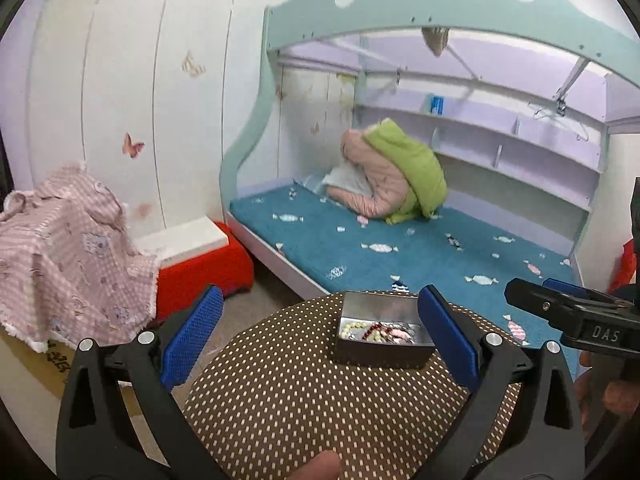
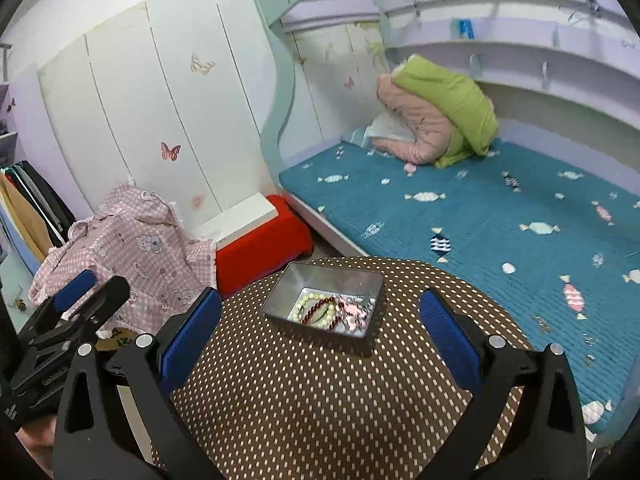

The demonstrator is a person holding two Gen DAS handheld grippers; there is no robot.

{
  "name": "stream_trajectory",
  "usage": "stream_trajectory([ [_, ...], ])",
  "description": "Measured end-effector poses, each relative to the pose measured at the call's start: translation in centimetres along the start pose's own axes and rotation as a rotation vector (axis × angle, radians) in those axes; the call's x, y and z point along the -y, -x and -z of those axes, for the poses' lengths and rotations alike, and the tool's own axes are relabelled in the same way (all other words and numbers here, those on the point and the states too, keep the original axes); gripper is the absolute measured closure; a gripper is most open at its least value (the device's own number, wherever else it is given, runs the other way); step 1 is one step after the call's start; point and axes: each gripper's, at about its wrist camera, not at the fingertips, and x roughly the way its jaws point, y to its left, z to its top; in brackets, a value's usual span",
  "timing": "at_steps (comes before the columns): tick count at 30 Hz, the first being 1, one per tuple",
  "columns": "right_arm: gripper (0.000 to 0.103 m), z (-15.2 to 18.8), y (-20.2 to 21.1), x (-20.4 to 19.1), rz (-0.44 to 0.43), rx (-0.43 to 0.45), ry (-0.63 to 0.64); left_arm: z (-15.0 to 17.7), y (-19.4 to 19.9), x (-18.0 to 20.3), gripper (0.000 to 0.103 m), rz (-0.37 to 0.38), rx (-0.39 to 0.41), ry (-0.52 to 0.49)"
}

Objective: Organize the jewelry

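Your left tongs [image 1: 320, 332] and right tongs [image 2: 320, 332] are both wide apart, holding nothing. The beads [image 2: 320, 310] sit in the metal tin [image 2: 374, 320] on the dotted tabletop [image 2: 320, 400]. You seem almost done; next, check for loose pieces.

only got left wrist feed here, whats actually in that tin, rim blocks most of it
Observer: The right wrist view looks down into the tin: a cream bead strand, a dark red bead strand and pink pieces.
Operator: is right tool holding anything
Observer: No, the right tool is open and empty, short of the tin.
Operator: anything left of the pink cloth
Observer: Yes, upright folders stand there.
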Motion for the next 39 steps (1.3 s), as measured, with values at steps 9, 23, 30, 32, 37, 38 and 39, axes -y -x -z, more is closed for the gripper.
stream_trajectory([
  [9, 0.007, 5.9, 8.6, -2.5, 0.074, 0.108, 0.075, 3.5, 11.6, 0.8, 0.005, -0.015, 0.106, -0.021],
  [23, 0.007, 13.7, 17.8, -5.6, 0.178, 0.212, 0.147, 8.5, 22.6, 1.4, 0.005, -0.034, 0.172, 0.000],
  [30, 0.007, 16.2, 20.5, -6.9, 0.201, 0.274, 0.146, 10.3, 26.6, 1.5, 0.005, -0.080, 0.208, -0.006],
  [32, 0.007, 16.6, 20.6, -7.4, 0.200, 0.281, 0.158, 10.8, 27.1, 1.5, 0.005, -0.082, 0.200, -0.002],
  [37, 0.007, 17.0, 20.8, -7.5, 0.198, 0.284, 0.149, 12.0, 27.7, 1.6, 0.005, -0.126, 0.177, -0.021],
  [38, 0.007, 17.1, 20.9, -7.5, 0.201, 0.285, 0.148, 12.2, 27.7, 1.5, 0.005, -0.126, 0.175, -0.021],
  [39, 0.007, 17.2, 21.0, -7.5, 0.202, 0.289, 0.145, 12.5, 27.8, 1.4, 0.005, -0.122, 0.170, -0.017],
])
